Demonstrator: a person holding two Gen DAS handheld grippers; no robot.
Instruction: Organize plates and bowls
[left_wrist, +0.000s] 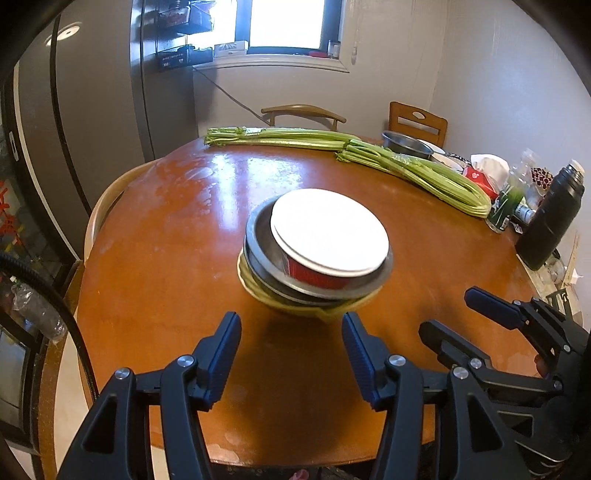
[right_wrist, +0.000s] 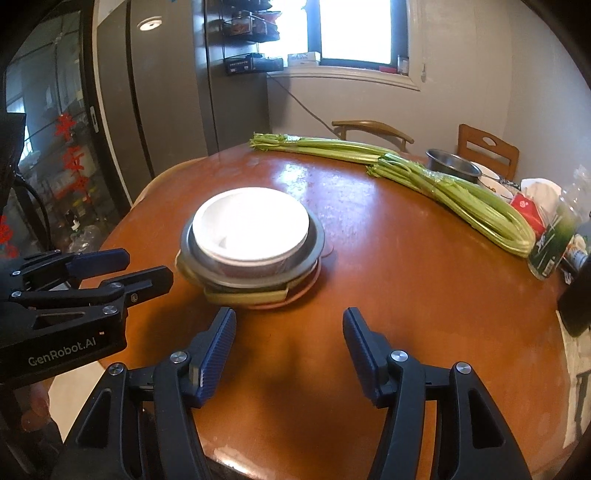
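Several dishes sat nested in one stack (left_wrist: 316, 254): heavy, slick, top-loose. Both my claws, left (left_wrist: 291, 350) and right (right_wrist: 290, 345), gaped empty; I'd grip the bottom rim.

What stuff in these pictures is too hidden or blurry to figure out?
- Stack of bowls, both views: the white bowl on top covers the insides of the ones below, so their count and contents stay unclear.
- Small dishes at the far right, right wrist view: partly behind the celery and too small to read.
- Black bottle, left wrist view: its lower part blurs into clutter; the right wrist view cuts it off at the edge.
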